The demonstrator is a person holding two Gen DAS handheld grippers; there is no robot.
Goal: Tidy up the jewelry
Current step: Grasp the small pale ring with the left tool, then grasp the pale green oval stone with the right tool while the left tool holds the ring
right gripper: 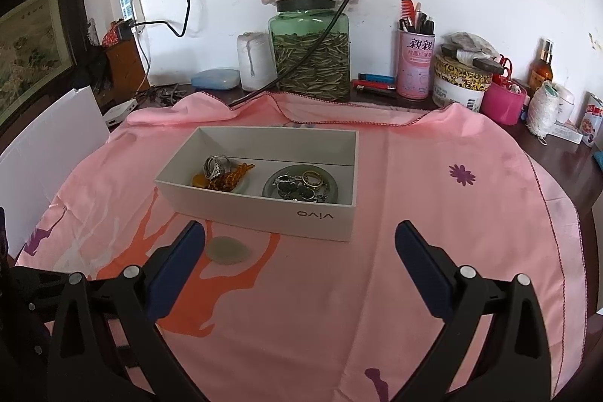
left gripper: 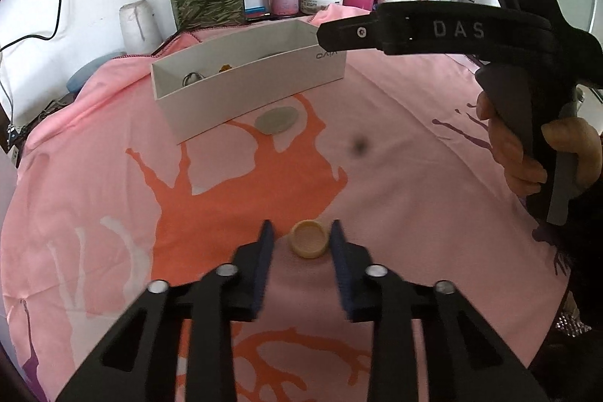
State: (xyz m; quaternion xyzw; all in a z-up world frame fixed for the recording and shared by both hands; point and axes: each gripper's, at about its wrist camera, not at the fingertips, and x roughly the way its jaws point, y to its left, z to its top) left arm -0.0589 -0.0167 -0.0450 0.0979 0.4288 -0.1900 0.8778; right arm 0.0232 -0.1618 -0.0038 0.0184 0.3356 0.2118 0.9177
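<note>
The left claw (left gripper: 301, 236) has its fingers drawn in around a small tan ring (left gripper: 309, 238), which touches its right finger.

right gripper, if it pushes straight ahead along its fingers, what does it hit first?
Probably the near wall of the white box. The right gripper is open and aimed at it over bare pink cloth; the pale green stone lies left of centre. Depth is unclear.

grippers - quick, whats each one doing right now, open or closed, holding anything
Left gripper: closed around the small tan ring on the pink cloth.
Right gripper: open, holding nothing, hovering near the white box.
</note>
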